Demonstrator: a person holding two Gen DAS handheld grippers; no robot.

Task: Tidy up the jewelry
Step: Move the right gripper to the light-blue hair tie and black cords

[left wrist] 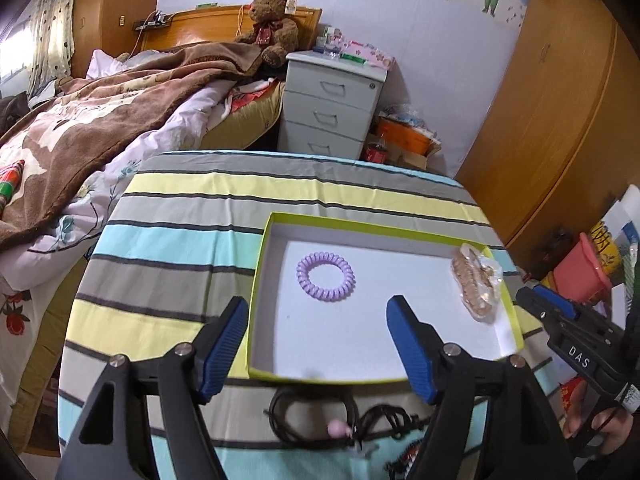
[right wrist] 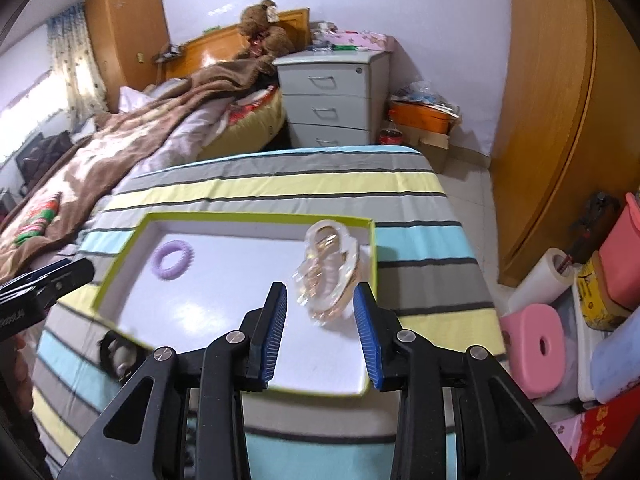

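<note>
A shallow box with a lime-green rim (left wrist: 276,218) (right wrist: 256,217) and a white floor lies on the striped table. A purple spiral hair tie (left wrist: 325,276) (right wrist: 172,259) lies inside it at the left. A clear and gold hair claw (left wrist: 478,286) (right wrist: 329,276) rests in the box's right side, against the rim. My left gripper (left wrist: 318,318) is open over the box's near left part. My right gripper (right wrist: 320,312) is open, its blue pads on either side of the claw's near end, apart from it. It shows in the left wrist view (left wrist: 552,304) at the box's right edge.
Black cords with a pink bead (left wrist: 338,426) (right wrist: 118,354) lie on the striped cloth (left wrist: 192,240) just before the box. A bed (left wrist: 80,128) stands to the left, a grey drawer unit (left wrist: 332,108) behind, pink bins and a stool (right wrist: 536,344) to the right.
</note>
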